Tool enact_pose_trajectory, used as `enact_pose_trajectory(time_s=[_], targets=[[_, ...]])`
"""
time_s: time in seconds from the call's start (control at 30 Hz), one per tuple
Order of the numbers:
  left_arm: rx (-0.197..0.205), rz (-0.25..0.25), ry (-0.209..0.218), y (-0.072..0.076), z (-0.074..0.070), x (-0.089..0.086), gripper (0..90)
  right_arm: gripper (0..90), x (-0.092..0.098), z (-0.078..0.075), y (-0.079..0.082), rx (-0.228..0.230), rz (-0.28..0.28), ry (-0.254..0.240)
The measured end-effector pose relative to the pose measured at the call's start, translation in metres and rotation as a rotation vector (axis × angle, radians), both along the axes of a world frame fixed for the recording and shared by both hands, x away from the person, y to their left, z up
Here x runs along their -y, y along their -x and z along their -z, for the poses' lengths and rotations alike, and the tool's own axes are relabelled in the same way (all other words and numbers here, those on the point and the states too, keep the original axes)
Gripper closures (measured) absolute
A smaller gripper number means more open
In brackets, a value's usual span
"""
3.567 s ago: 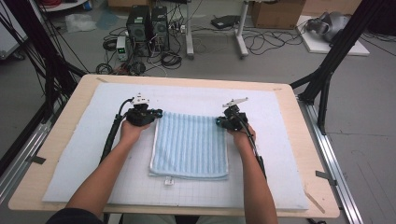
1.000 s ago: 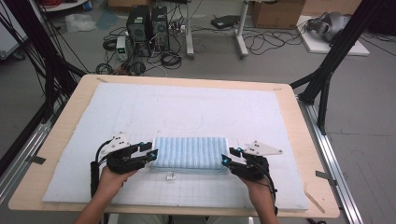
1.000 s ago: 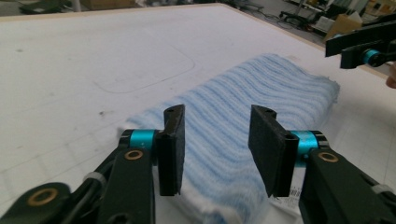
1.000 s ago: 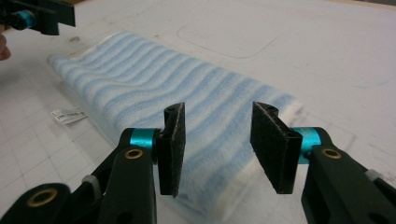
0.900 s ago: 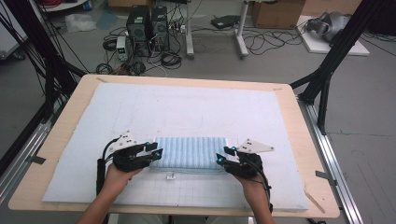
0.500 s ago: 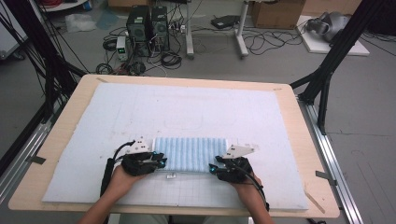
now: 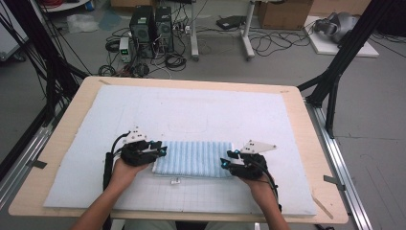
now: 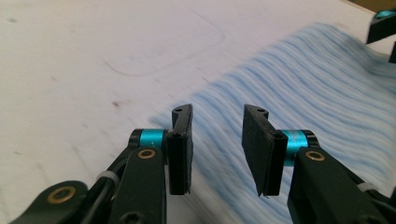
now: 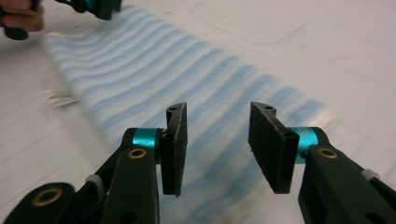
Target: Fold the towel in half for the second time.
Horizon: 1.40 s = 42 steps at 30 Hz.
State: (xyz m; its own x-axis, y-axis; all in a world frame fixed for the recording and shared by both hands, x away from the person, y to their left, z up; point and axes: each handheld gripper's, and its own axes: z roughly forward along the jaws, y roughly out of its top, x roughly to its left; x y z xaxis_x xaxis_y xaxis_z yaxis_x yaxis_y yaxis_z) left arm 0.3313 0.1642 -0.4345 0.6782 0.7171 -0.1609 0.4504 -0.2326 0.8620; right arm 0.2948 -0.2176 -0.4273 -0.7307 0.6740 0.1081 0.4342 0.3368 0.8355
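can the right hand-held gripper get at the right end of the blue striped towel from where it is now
Probably yes: the right hand-held gripper sits at the right end of the folded towel, jaws apart with nothing between them, and nothing lies in the way.

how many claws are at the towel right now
2. The left claw is at the towel's left end, the right claw at its right end. Both stand open over the cloth, nothing pinched.

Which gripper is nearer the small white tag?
Left. The left gripper sits at the towel's left end, near the tag; the right gripper is farther.
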Motion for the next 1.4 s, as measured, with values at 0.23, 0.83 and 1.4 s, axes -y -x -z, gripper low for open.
enact_pose_trajectory(time_s=[0.23, 0.83, 1.4], targets=[[-0.061, -0.063, -0.059, -0.017, 0.012, 0.004, 67.9, 62.3, 0.004, 0.012, -0.03, -0.037, 0.079, 0.056], [0.074, -0.052, 0.1, -0.01, -0.004, -0.033, 38.9, 43.9, 0.044, -0.003, -0.01, 0.056, 0.171, 0.064], [0.213, -0.151, 0.164, 0.012, -0.016, -0.069, 18.8, 10.9, 0.1, -0.019, 0.019, 0.162, 0.315, 0.031]])
